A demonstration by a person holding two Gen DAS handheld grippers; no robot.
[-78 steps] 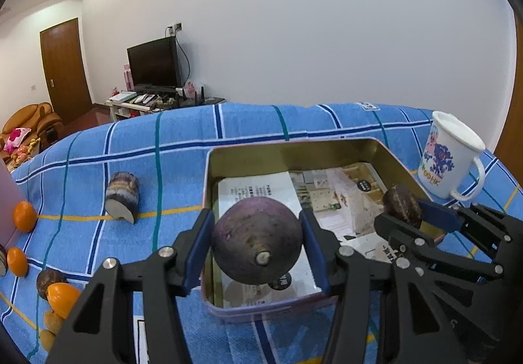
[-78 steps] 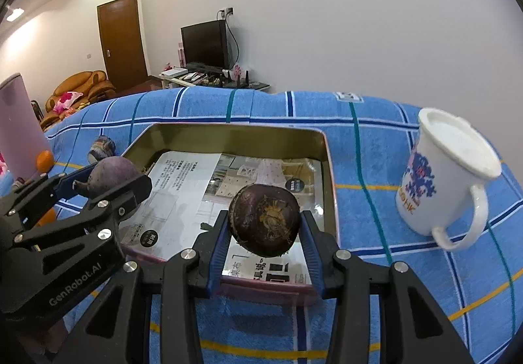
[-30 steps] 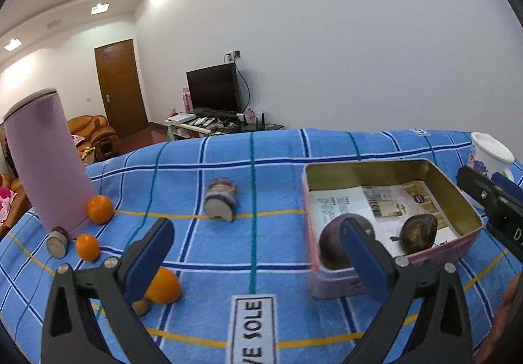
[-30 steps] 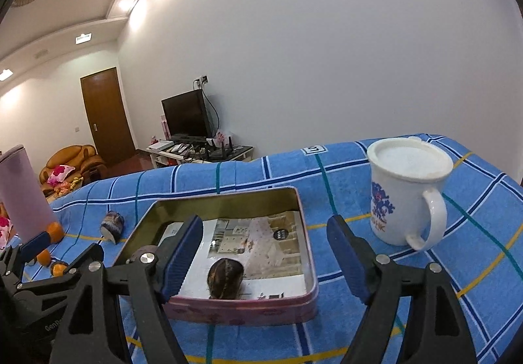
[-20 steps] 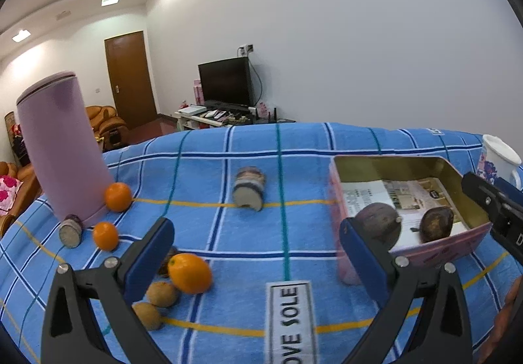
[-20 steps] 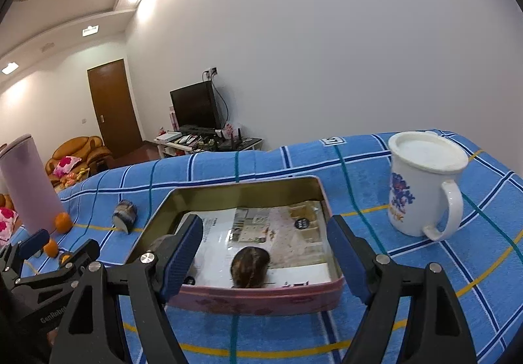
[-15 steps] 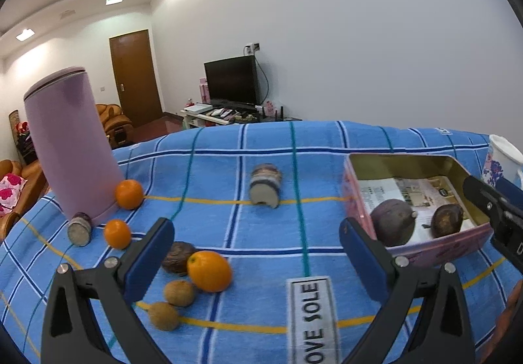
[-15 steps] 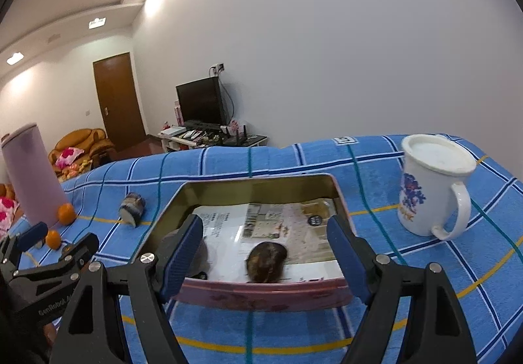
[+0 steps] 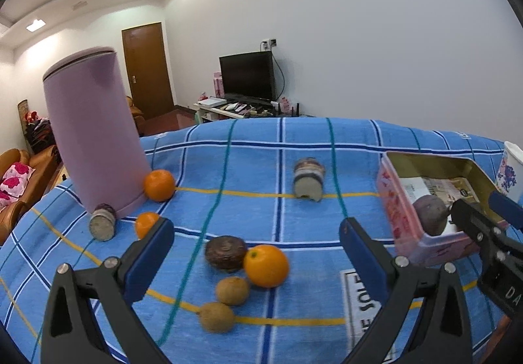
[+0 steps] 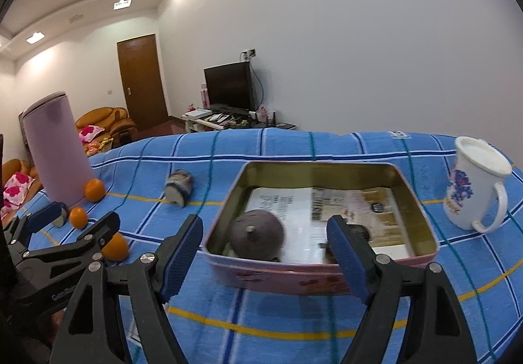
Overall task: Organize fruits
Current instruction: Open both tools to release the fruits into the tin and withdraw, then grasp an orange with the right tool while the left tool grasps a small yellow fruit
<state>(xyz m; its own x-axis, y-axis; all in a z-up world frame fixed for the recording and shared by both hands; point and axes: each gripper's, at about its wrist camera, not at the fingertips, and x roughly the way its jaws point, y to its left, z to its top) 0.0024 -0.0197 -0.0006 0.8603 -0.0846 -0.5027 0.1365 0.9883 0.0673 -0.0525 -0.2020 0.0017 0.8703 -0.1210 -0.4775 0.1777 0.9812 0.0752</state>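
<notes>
1. We take the pink tin as our landmark: it sits on the blue checked surface, lined with printed paper, with a round purple fruit in its near left corner and a second dark fruit partly hidden behind our right pad.
2. Our right gripper hangs just in front of the tin's near wall, jaws wide apart and empty.
3. Our left gripper is left of the tin, jaws wide apart with nothing gripped; in its view a large orange, a dark brown fruit and two small brown fruits lie between the pads.
4. Open cloth lies between the tin and that cluster, broken only by a cut piece of fruit farther back.
5. Far left of the tin a tall lilac canister stands near the surface's left edge, with two small oranges and another cut piece at its base.
6. A white mug stands right of the tin, near the right edge.
7. Earlier each gripper clamped a dark fruit over the tin; both fruits now rest inside, and both grippers have drawn back and swung left.
</notes>
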